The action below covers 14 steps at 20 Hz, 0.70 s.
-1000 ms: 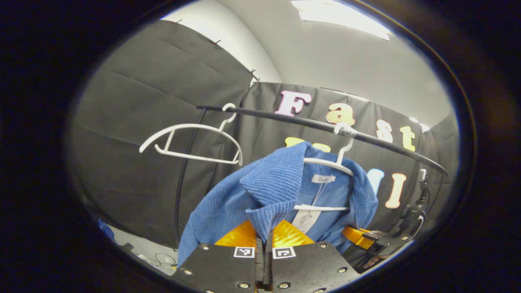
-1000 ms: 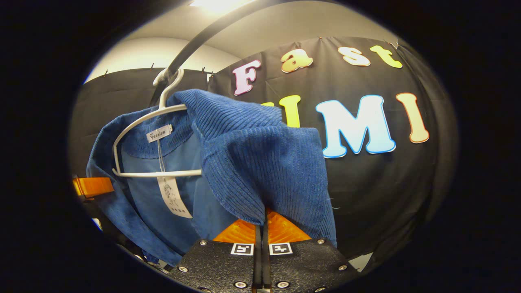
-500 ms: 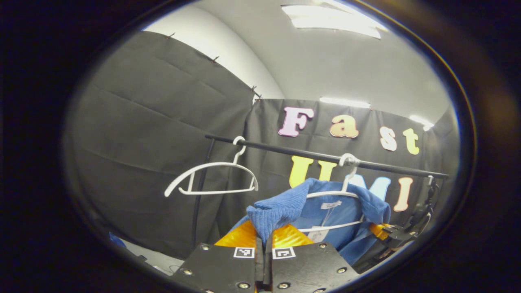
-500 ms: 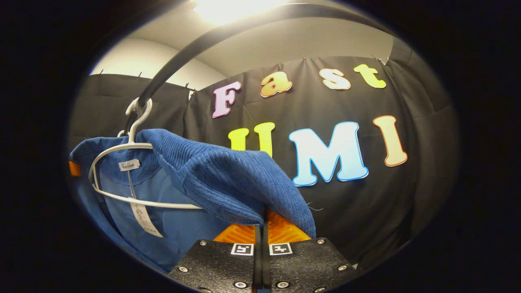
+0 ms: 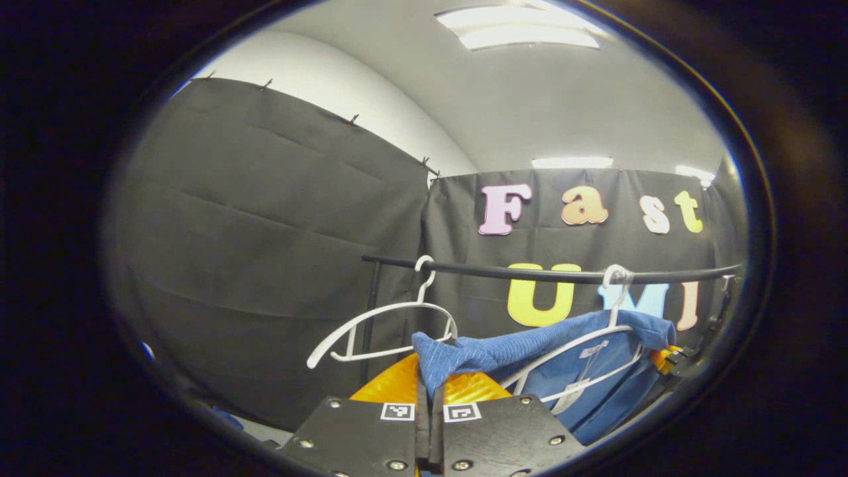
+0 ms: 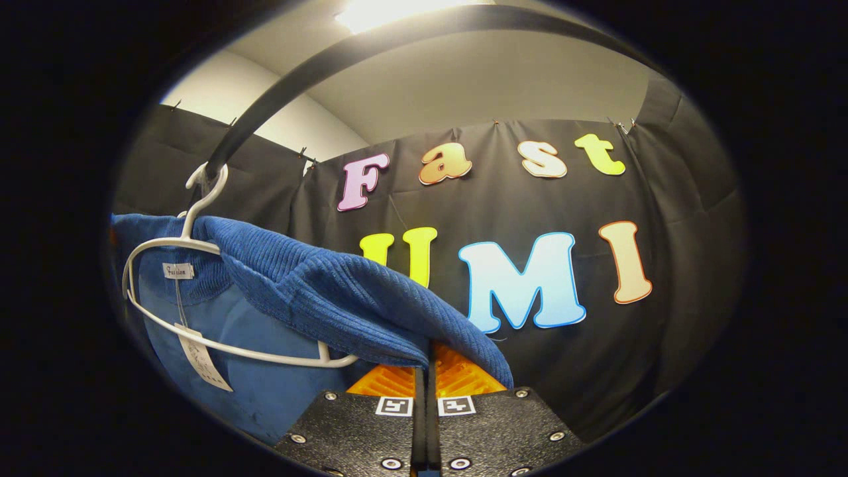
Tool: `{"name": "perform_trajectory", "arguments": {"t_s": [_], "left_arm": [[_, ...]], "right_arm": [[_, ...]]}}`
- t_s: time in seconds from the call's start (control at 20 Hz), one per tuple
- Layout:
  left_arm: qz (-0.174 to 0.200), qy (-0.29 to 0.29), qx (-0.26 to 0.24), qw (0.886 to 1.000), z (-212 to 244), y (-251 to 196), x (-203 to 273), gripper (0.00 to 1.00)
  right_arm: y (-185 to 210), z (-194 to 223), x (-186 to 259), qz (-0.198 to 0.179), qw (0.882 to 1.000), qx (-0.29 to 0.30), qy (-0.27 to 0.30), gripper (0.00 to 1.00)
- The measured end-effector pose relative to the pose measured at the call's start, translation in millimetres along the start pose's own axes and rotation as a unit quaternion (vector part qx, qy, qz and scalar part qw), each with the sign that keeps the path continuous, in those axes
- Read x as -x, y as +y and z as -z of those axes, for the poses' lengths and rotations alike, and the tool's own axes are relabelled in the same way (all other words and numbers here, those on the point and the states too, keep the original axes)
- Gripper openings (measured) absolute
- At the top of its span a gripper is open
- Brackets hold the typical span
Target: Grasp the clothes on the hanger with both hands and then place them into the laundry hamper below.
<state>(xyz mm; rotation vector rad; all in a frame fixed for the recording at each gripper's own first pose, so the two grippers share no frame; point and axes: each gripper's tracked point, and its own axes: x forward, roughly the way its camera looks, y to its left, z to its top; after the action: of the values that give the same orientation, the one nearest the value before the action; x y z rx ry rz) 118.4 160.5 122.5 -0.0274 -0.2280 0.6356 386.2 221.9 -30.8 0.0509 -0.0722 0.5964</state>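
In the left gripper view, the left tongs (image 5: 430, 396) were closed on a fold of the blue corduroy garment (image 5: 530, 344), with both fingers pressed against the cloth. The garment ran from those tongs up and to the right, over a white hanger (image 5: 596, 338) hooked on the black rail (image 5: 530, 271). A second, bare white hanger (image 5: 384, 324) hung on the same rail, above and left of the left tongs.

In the right gripper view, the right tongs (image 6: 427, 381) were likewise closed on a fold of the garment (image 6: 344, 305). From there the cloth rose to the left, still draped over the hanger (image 6: 199, 338). A paper tag (image 6: 199, 361) hung below the collar, left of the right tongs.
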Motion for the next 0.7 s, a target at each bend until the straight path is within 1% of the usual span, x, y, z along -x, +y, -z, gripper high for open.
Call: {"name": "perform_trajectory", "arguments": {"t_s": [0.2,0.3,0.45,0.6,0.7], "left_arm": [[0.009,0.006,0.007,1.000,5.0,5.7,-12.4,0.01],[0.021,0.010,-0.006,1.000,1.0,9.2,-26.8,0.01],[0.044,0.015,-0.028,0.999,-6.4,10.3,-42.4,0.01],[0.061,0.020,-0.022,0.998,-13.4,9.7,-53.7,0.01],[0.068,0.017,-0.019,0.997,-17.5,11.8,-58.1,0.01]], "right_arm": [[-5.4,-6.4,-1.6,-0.002,1.000,0.008,-0.007,0.00],[-6.8,-11.4,-0.3,-0.007,1.000,0.019,-0.015,0.00],[-10.2,-19.1,2.9,-0.011,0.998,0.050,-0.030,0.00],[-12.6,-22.4,3.5,-0.009,0.997,0.063,-0.037,0.00],[-12.5,-23.6,-4.0,-0.008,0.997,0.064,-0.041,0.00]]}}
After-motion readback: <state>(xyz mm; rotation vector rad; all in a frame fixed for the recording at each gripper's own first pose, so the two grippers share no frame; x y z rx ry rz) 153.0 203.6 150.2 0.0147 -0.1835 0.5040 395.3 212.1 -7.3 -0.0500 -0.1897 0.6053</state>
